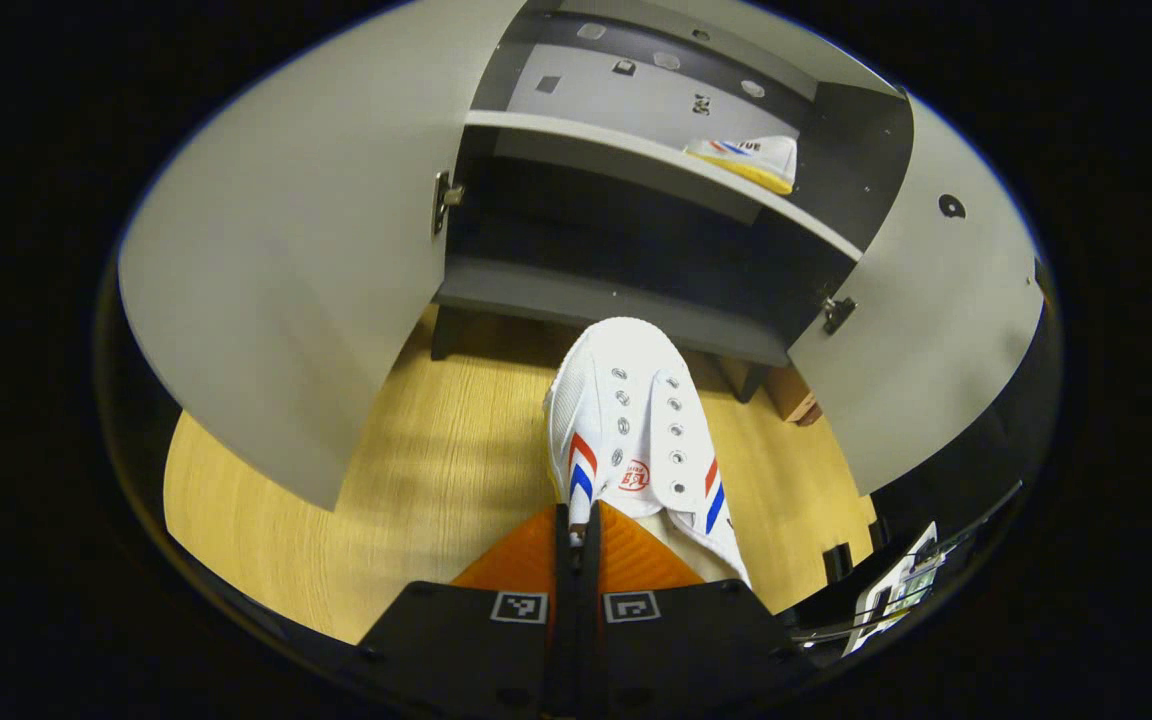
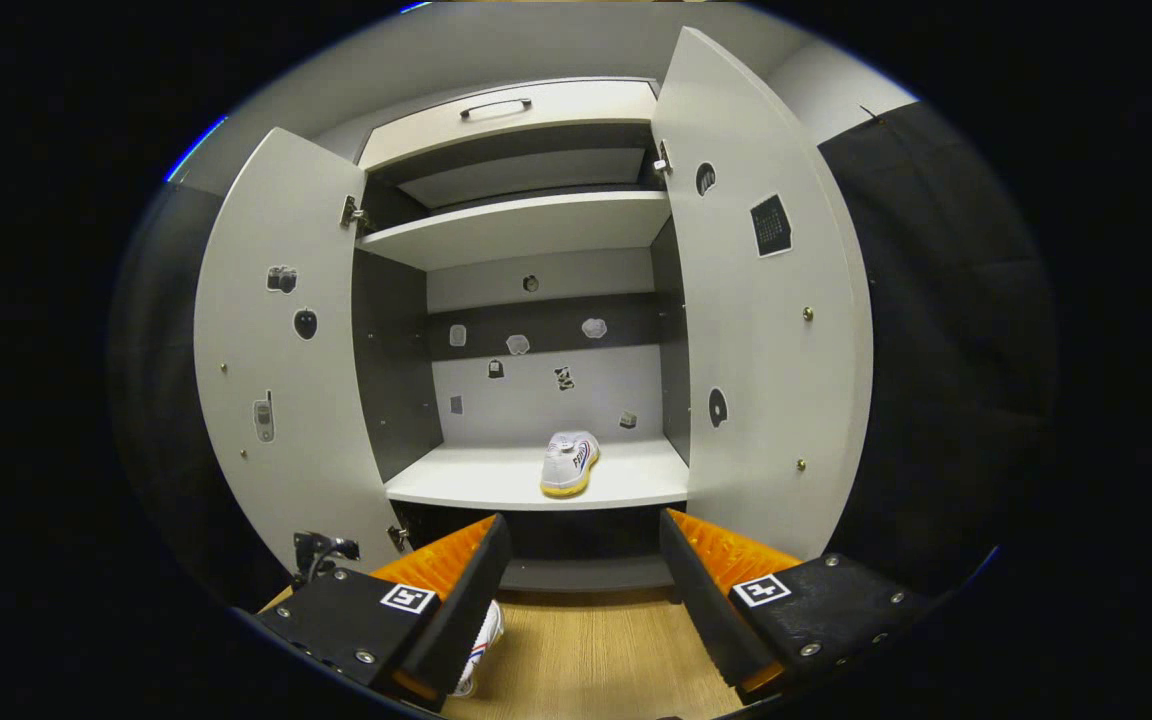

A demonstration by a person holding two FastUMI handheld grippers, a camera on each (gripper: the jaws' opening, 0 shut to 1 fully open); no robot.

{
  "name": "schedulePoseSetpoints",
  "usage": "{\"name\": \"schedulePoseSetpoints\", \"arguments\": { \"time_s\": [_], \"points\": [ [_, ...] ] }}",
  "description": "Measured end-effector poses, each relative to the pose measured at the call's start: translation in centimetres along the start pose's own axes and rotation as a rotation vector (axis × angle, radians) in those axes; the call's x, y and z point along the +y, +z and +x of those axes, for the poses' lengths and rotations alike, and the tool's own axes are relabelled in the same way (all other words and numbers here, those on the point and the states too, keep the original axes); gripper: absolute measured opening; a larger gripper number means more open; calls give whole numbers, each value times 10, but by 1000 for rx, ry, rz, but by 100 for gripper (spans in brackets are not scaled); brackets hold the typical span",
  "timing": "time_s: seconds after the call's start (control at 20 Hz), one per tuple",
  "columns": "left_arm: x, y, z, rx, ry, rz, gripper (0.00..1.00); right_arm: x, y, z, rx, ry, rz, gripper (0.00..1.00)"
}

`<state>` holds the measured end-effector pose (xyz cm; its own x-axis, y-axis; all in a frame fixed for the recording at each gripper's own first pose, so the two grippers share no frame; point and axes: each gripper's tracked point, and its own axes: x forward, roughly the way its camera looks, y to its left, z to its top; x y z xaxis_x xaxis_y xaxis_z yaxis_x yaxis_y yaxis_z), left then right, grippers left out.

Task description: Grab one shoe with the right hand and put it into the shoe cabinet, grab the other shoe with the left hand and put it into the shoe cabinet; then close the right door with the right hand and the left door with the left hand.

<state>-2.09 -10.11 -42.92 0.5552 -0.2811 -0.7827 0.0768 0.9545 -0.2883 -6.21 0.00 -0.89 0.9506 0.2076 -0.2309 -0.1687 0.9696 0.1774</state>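
On the floor, shoe (image 1: pixel 636 440) points toe-first toward cabinet (image 1: pixel 636 300)

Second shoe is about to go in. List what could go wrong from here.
1. The left gripper pinches only the rim of the held shoe; it may slip on the lift.
2. The shoe on the shelf sits mid-shelf; the newcomer could knock it.
3. The left door stands close beside the path.
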Motion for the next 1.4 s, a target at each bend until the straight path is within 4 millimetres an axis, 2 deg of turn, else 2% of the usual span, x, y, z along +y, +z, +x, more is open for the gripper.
{"name": "schedulePoseSetpoints", "arguments": {
  "time_s": [0.1,0.35,0.55,0.7,0.75,0.9,0.95,1.0,1.05,1.15,1.3,1.4],
  "points": [
    [2,33,-25,-62,-17,21,7,0,2,-1,-10,0,-1,92],
    [0,133,-91,-193,-69,37,6,0,8,-6,-29,1,4,92],
    [-10,200,-118,-258,-44,44,6,-2,13,-9,-45,-5,-4,92],
    [-5,251,-139,-290,-37,47,6,-6,13,-9,-43,-17,-11,93],
    [-2,264,-154,-299,-23,46,6,-7,13,-8,-41,-20,-11,92],
    [0,315,-164,-318,16,58,6,-9,13,-6,-34,-26,-15,92],
    [-3,326,-175,-315,23,63,6,-11,15,-6,-35,-30,-18,92],
    [-3,333,-177,-308,29,61,6,-13,15,-4,-36,-36,-22,92],
    [-2,333,-195,-305,34,62,6,-14,17,-4,-38,-44,-22,92],
    [-3,338,-206,-287,60,82,6,-16,19,-1,-45,-53,-12,92],
    [-3,331,-206,-223,68,59,6,-17,17,4,-31,-55,-11,92],
    [-2,326,-193,-182,76,52,6,-16,15,7,-27,-54,-17,92]
  ]
}}
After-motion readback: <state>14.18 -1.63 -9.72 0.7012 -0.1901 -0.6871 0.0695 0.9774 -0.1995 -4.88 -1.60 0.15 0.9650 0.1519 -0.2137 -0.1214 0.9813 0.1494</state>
